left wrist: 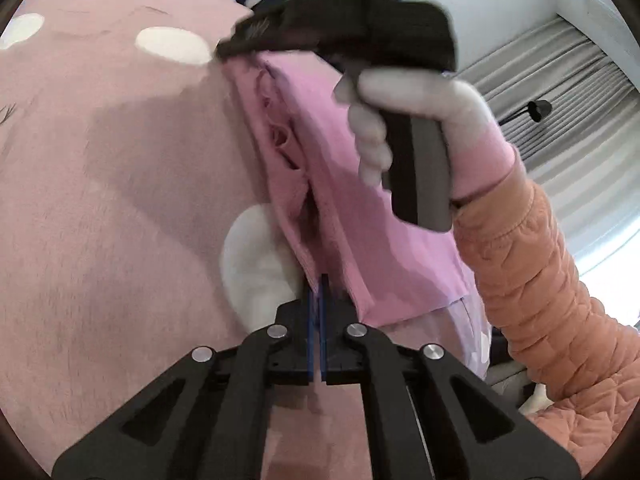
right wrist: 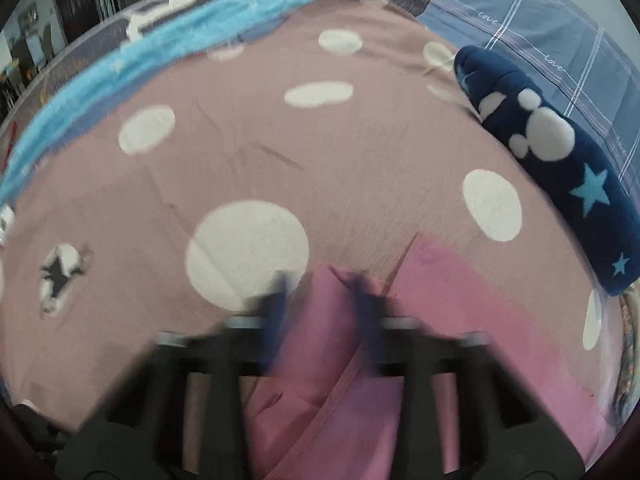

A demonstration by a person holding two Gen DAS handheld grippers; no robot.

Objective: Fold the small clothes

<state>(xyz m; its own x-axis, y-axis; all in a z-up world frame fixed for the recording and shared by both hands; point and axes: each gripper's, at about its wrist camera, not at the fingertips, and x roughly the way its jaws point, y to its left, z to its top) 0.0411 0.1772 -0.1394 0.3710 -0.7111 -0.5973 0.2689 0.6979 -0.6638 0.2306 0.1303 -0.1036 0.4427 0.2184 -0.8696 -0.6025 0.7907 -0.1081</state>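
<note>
Both my left tongs (left wrist: 319, 280) and right tongs (right wrist: 320, 284) clench the pink garment (left wrist: 320, 168), stretched between them above the bed (left wrist: 100, 200); folding barely begun

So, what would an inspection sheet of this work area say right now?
Surface: pink dotted sheet, wrinkled.
Job's things: pink garment, held up and stretched between both claws.
Clutter: navy starred fleece; blue towel at the far edge.
Grippers: left claw shut on the garment; right claw blurred, gripping the other end, held by a gloved hand.
Cables: one thin black cord by the curtain.
Surroundings: blue checked bedding; grey curtain.
</note>
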